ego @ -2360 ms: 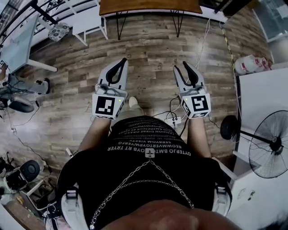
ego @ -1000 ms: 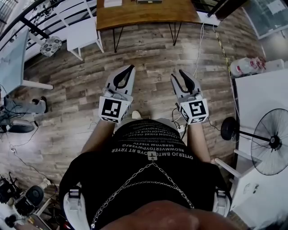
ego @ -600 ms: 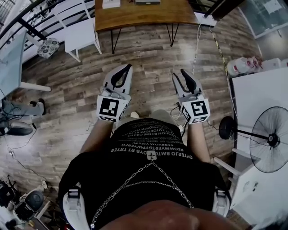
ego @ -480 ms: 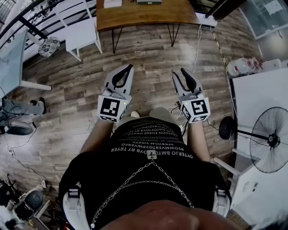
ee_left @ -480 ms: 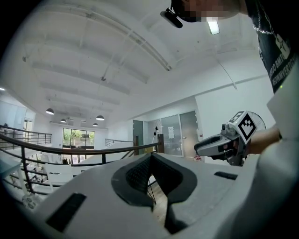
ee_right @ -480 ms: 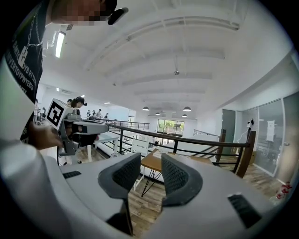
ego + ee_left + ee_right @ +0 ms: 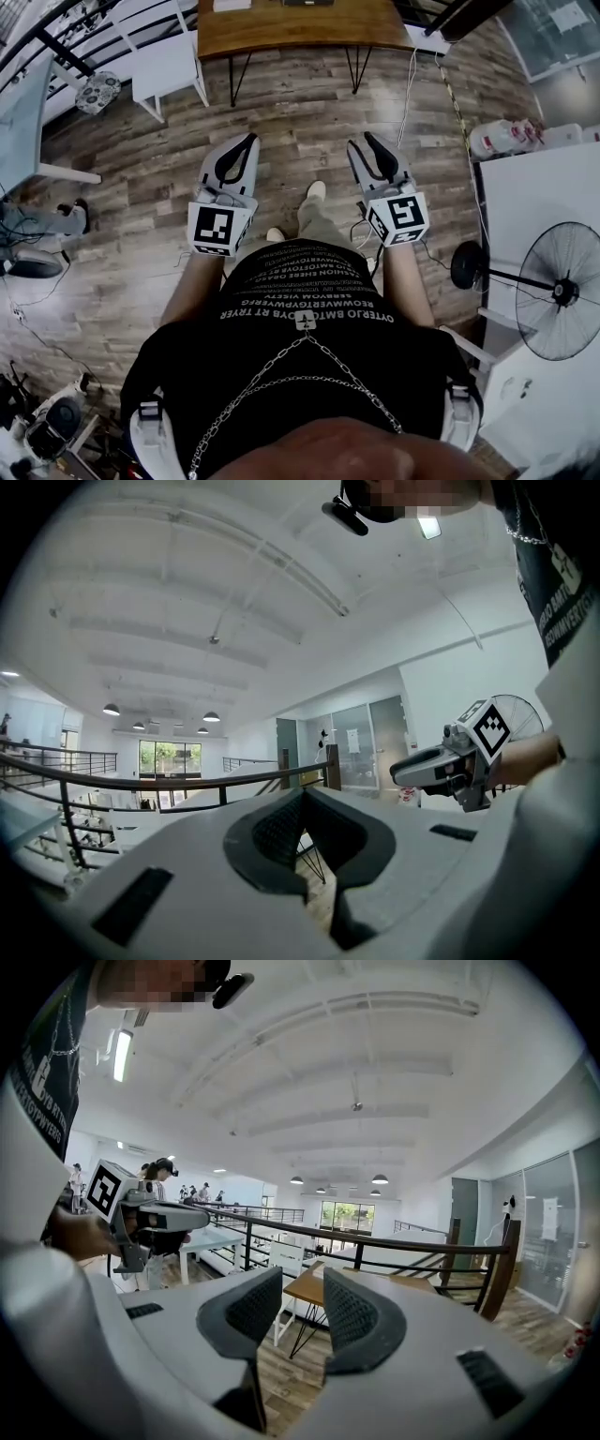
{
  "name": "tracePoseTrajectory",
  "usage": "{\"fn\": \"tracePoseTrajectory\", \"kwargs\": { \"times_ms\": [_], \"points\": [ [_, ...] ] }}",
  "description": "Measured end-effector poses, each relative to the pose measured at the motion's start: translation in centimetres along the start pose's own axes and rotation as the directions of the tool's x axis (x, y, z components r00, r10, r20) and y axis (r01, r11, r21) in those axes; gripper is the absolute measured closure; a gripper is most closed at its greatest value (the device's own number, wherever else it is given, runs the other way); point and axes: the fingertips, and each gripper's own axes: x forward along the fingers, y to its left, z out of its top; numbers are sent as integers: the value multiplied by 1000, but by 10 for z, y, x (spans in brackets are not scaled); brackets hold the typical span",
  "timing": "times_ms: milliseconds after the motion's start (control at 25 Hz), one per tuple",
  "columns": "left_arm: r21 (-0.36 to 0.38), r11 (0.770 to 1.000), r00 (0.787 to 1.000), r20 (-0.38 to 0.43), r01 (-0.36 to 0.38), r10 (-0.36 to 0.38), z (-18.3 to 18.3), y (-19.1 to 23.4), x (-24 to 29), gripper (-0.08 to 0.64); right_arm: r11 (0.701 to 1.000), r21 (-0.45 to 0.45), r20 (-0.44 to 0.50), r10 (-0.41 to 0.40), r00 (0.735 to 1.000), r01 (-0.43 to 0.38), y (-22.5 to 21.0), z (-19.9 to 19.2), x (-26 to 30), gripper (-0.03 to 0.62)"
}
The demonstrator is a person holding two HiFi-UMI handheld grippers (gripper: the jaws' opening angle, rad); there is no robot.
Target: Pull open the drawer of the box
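Holding both tools level above the plank floor [image 7: 309, 112], I had my left fingers [image 7: 267, 836] pressed together on nothing and my right fingers [image 7: 349, 1316] spread and empty, likely ready to grip, since the box with its drawer showed in no view.

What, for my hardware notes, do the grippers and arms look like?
Both the left gripper and right gripper have pale grey shells, black ribbed pads and a white cube with black square markers at the back. The person wears a black short-sleeved T-shirt with white print and a chain.
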Motion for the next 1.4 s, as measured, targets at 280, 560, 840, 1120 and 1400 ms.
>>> {"fn": "tracePoseTrajectory", "kwargs": {
  "times_ms": [280,560,840,1120,1400],
  "points": [
    [8,1000,1000,-22,3,-3,-2,3,8,555,1000,20,4,14,1000,-14,-5,-1,12,466],
    [-3,1000,999,-46,5,-6,-6,6,27,555,999,35,17,30,999,-31,-21,-4,30,466],
    [-13,1000,998,-61,11,-11,-7,15,53,555,998,35,0,52,999,-52,-36,-4,53,466],
    [-21,1000,996,-94,2,-4,-20,22,72,555,997,34,-15,67,998,-67,-51,-10,74,466],
    [-38,999,993,-115,-2,-2,-25,28,96,554,996,42,-29,79,996,-78,-68,-13,91,466]
  ]
}}
